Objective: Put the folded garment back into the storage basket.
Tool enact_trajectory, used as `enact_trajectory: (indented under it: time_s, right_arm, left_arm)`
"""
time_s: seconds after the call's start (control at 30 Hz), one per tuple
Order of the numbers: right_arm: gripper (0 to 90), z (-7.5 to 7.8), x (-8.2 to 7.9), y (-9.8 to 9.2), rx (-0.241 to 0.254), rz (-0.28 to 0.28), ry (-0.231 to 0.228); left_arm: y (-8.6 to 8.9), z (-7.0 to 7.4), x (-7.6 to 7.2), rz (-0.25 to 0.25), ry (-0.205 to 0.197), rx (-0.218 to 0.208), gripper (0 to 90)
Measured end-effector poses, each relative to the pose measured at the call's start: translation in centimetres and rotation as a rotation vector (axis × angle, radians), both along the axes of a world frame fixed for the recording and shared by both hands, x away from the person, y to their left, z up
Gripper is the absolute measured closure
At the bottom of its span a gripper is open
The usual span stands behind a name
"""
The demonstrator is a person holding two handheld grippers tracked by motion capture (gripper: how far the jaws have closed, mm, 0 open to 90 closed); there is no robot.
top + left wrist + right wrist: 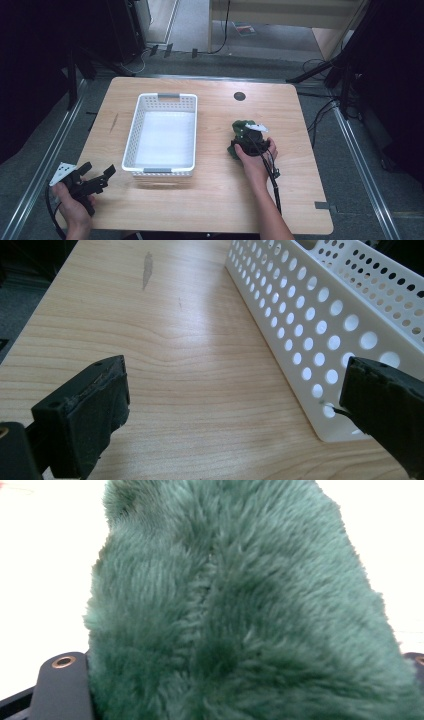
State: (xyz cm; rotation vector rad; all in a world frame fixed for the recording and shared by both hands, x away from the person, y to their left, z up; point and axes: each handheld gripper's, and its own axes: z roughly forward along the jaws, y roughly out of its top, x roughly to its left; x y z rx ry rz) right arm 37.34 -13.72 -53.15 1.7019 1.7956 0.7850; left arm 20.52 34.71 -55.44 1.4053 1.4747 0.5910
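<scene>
Now the right tool (248, 136) grips the green plush (239, 127), centre-right; left tool (95, 181), jaws apart, waits lower left. Basket (165, 96) looks empty, so nothing's packed yet.

A basket (162, 135) stood on the table (210, 200), left of centre, its long sides running front to back. The left hand-held gripper (95, 181) sat at the table's near-left corner, just left of the basket's front end, its jaws spread and aimed at the basket's near corner (320, 390). Well right of the basket, the right hand-held gripper (247, 137) rested on the table against a plush toy (240, 129), which lay between its jaws (225, 630). A round hole (239, 96) lay in the table behind the toy.
</scene>
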Motion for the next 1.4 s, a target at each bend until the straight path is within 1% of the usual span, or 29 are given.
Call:
enact_trajectory:
  time_s: [0.07, 0.1, 0.17, 0.23, 0.3, 0.33, 0.37, 0.43, 0.5, 0.53, 0.57, 0.63, 0.7, 0.87, 0.97, 1.0, 1.07, 1.13, 1.27, 1.33, 1.4]
  right_arm:
    - [21.3, 0.7, -0.1, 0.2, 0.003, 0.004, -0.005]
    - [21.3, 0.7, -0.1, 0.2, 0.003, 0.004, -0.005]
    - [21.4, 1.3, -0.3, 0.4, 0.016, 0.003, -0.025]
    - [21.4, 1.6, -0.4, 0.5, 0.024, 0.002, -0.032]
    - [21.3, 2.5, -0.5, 0.7, 0.040, 0.014, -0.051]
    - [21.3, 2.5, -0.5, 0.7, 0.040, 0.014, -0.051]
    - [21.3, 3.0, -0.6, 1.0, 0.048, 0.014, -0.051]
    - [21.2, 3.2, -0.6, 1.1, 0.047, 0.020, -0.055]
    - [20.8, 3.8, -0.6, 1.3, 0.064, 0.024, -0.048]
    - [20.7, 4.1, -0.6, 1.4, 0.084, 0.028, -0.037]
    - [20.7, 4.4, -0.6, 1.6, 0.090, 0.035, -0.039]
    - [20.8, 4.9, -0.6, 2.0, 0.079, 0.043, -0.043]
    - [20.8, 5.3, -0.6, 2.5, 0.082, 0.050, -0.049]
    - [20.7, 6.1, -0.7, 3.7, 0.087, 0.069, -0.056]
    - [20.7, 6.3, -0.6, 4.4, 0.092, 0.072, -0.052]
    - [20.7, 6.4, -0.6, 4.6, 0.095, 0.076, -0.048]
    - [20.7, 6.5, -0.4, 5.1, 0.095, 0.087, -0.047]
    - [20.7, 6.8, -0.4, 5.5, 0.090, 0.090, -0.048]
    - [20.7, 7.5, -0.3, 6.5, 0.091, 0.101, -0.057]
    - [20.6, 7.8, -0.3, 7.0, 0.091, 0.107, -0.056]
    - [20.6, 8.0, -0.3, 7.5, 0.087, 0.112, -0.057]
  left_arm:
    - [0.0, 0.0, 0.0, -0.001, -0.001, 0.000, 0.5]
    - [0.0, 0.0, 0.0, 0.000, -0.001, 0.001, 0.5]
    - [0.0, 0.0, 0.0, 0.001, -0.001, 0.001, 0.6]
    - [0.0, 0.0, 0.0, 0.002, -0.001, 0.001, 0.5]
    - [0.0, 0.0, 0.0, 0.001, -0.001, 0.002, 0.5]
    - [0.0, 0.0, 0.0, 0.001, -0.002, 0.003, 0.5]
    - [-0.1, 0.0, 0.0, -0.001, -0.007, 0.003, 0.6]
    - [-0.2, 0.0, -0.1, -0.012, -0.016, 0.014, 0.6]
    - [-0.2, 0.0, -0.1, -0.015, -0.021, 0.022, 0.5]
    - [-0.3, 0.1, -0.1, -0.016, -0.022, 0.024, 0.5]
    - [-0.2, 0.1, -0.1, -0.016, -0.022, 0.022, 0.5]
    - [-0.2, 0.0, -0.1, -0.018, -0.024, 0.018, 0.5]
    - [-0.2, 0.1, -0.1, -0.016, -0.025, 0.017, 0.5]
    - [-0.4, 0.2, -0.2, -0.039, -0.022, 0.059, 0.5]
    - [-0.3, 0.4, -0.3, -0.048, -0.024, 0.068, 0.6]
    - [-0.2, 0.4, -0.4, -0.042, -0.029, 0.068, 0.5]
    - [0.0, 0.6, -0.6, -0.033, -0.033, 0.087, 0.5]
    - [0.3, 0.6, -0.7, -0.027, -0.034, 0.075, 0.5]
    - [0.6, 0.4, -0.7, -0.023, -0.024, 0.088, 0.5]
    - [0.6, 0.3, -0.6, -0.025, -0.021, 0.086, 0.5]
    - [0.6, 0.2, -0.5, -0.028, -0.010, 0.092, 0.5]
